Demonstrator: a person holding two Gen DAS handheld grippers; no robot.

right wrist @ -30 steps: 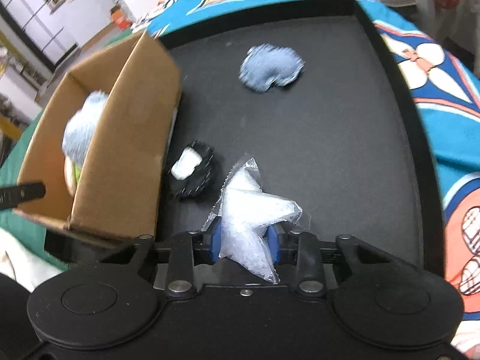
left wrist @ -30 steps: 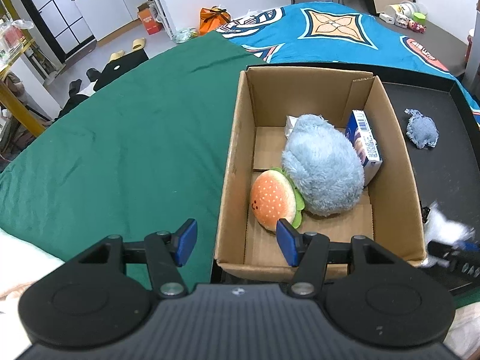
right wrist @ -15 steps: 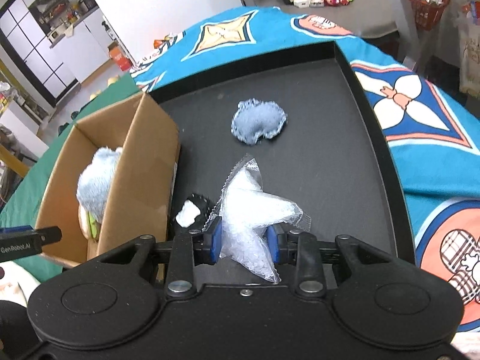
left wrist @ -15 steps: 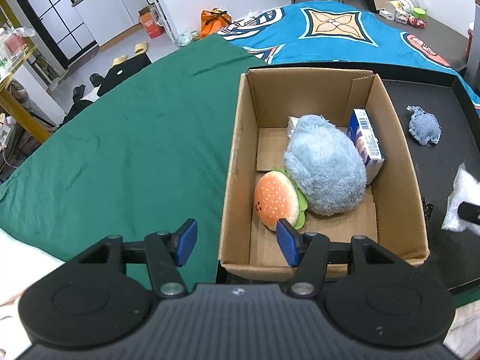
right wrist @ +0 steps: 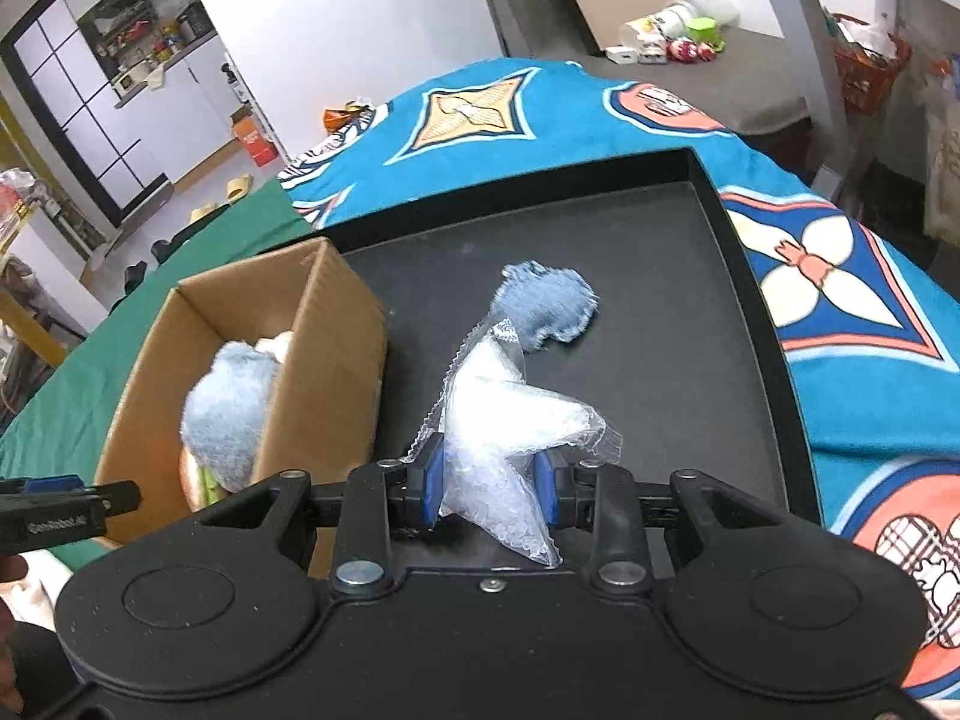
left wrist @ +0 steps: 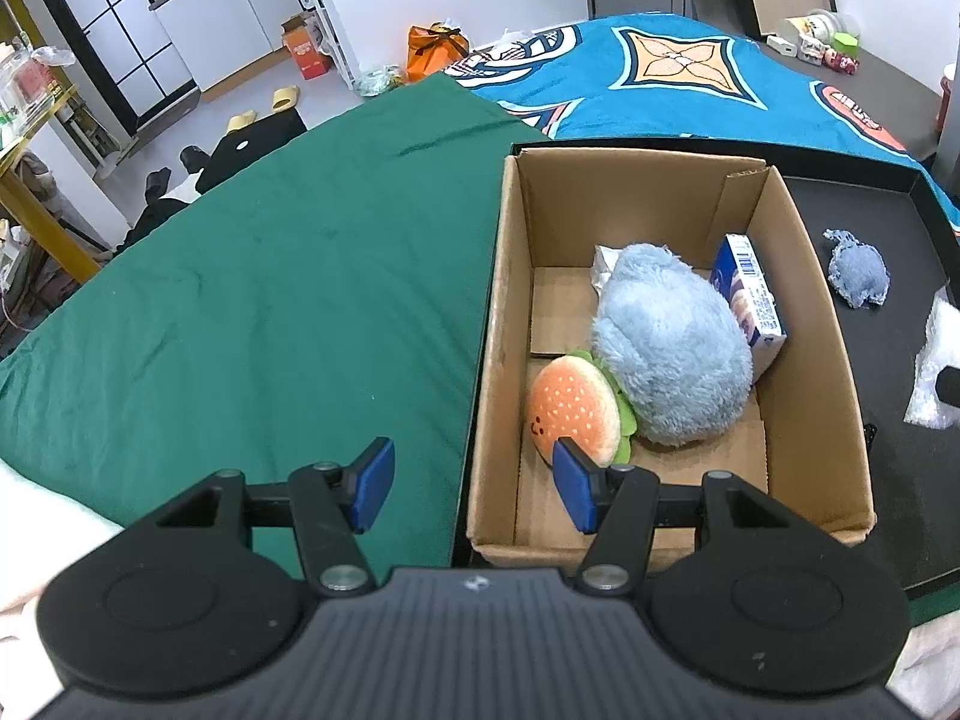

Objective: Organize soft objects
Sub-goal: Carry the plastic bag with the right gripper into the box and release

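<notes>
My right gripper [right wrist: 489, 489] is shut on a clear bubble-wrap pouch [right wrist: 510, 426], held above the black tray [right wrist: 660, 276]; the pouch also shows at the right edge of the left wrist view [left wrist: 936, 360]. A blue-grey denim pouch [right wrist: 546, 312] lies on the tray beyond it, seen too in the left wrist view [left wrist: 858, 276]. The cardboard box [left wrist: 810, 324] holds a fluffy blue plush [left wrist: 672, 354], a burger plush [left wrist: 576, 414] and a small blue carton [left wrist: 753, 306]. My left gripper [left wrist: 474, 486] is open and empty, straddling the box's near left corner.
The box [right wrist: 324, 372] stands on the tray's left side, next to a green cloth [left wrist: 270, 300]. A blue patterned blanket [right wrist: 600, 114] lies beyond and right of the tray. The tray has a raised black rim [right wrist: 762, 312].
My right gripper has lifted the bubble-wrap pouch higher off the tray and its view has tilted up. The small black and white object by the box is out of sight. My left gripper barely moved.
</notes>
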